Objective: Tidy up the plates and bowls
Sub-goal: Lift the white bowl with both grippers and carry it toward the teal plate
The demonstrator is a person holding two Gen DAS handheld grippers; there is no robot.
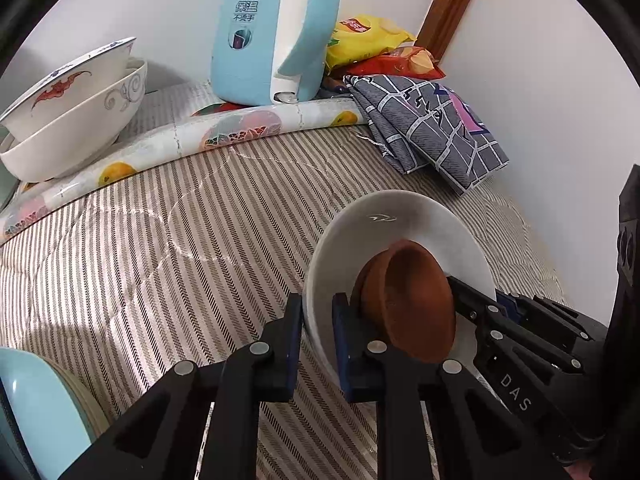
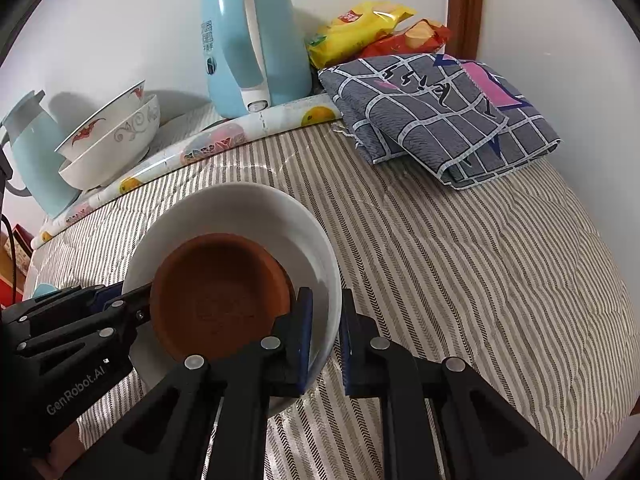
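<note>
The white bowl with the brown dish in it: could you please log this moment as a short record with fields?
white bowl: gripped at its rim from two opposite sides
brown dish: inside the white bowl
left tool: shut on the bowl's rim, one finger inside, one outside
right tool: shut on the opposite rim
surface: striped cloth
stacked patterned bowls: at the back, on a fruit-print sheet
blue kettle: by the wall
</note>
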